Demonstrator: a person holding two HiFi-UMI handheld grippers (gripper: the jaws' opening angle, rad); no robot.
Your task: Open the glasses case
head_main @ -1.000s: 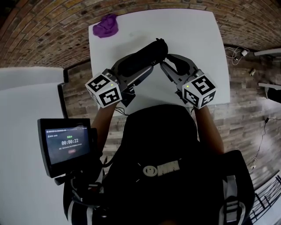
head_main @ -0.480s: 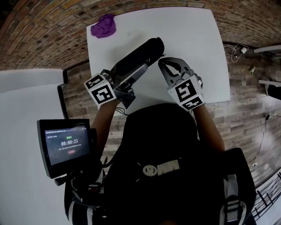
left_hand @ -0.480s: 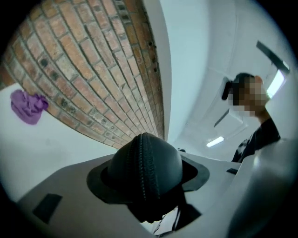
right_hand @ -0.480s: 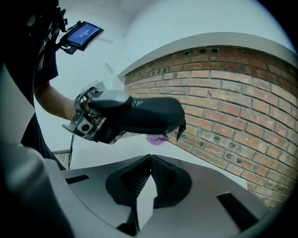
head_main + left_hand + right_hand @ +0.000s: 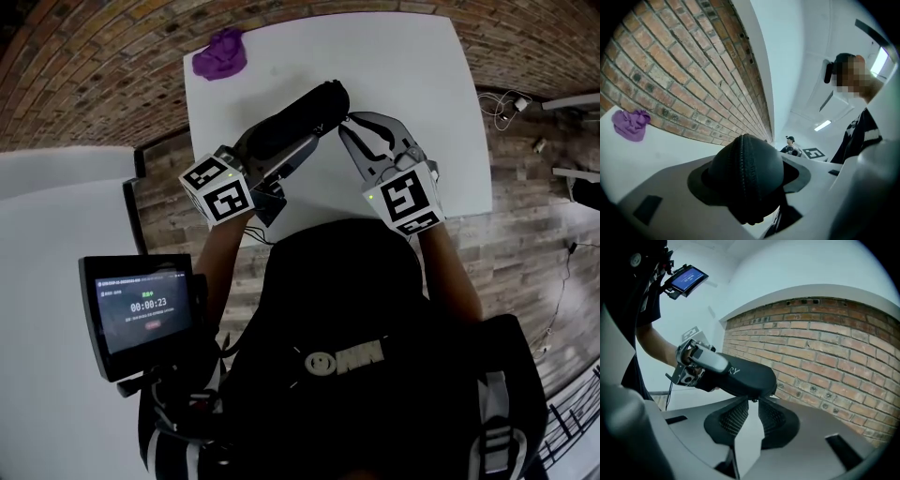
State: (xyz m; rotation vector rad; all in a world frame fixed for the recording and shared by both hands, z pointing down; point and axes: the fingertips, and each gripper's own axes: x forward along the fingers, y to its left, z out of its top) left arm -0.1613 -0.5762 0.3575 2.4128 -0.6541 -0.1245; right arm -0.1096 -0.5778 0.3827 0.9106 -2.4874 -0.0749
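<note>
Looking down from my head, I hold the black glasses case (image 5: 317,101) lifted above the white table (image 5: 412,75), and it slants up and to the right out of my left gripper (image 5: 286,150). My right gripper (image 5: 348,126) points its tips at the far end of the case. A crumpled purple cloth (image 5: 221,53) lies at the table's far left corner, well apart from both. A small screen (image 5: 141,307) showing a timer sits at my lower left. In the left gripper view my jaws stand wide and clamp the case on both sides. Its rounded end, with the zip seam running over it, fills the space between them, and a brick wall (image 5: 679,70) lies beyond. In the right gripper view my jaws are only narrowly apart, having just opened a little. Their ribbed pads (image 5: 734,417) reach right up under the end of the case. A small dark tab there hangs at the gap between the tips, and I cannot tell whether the pads touch it.
</note>
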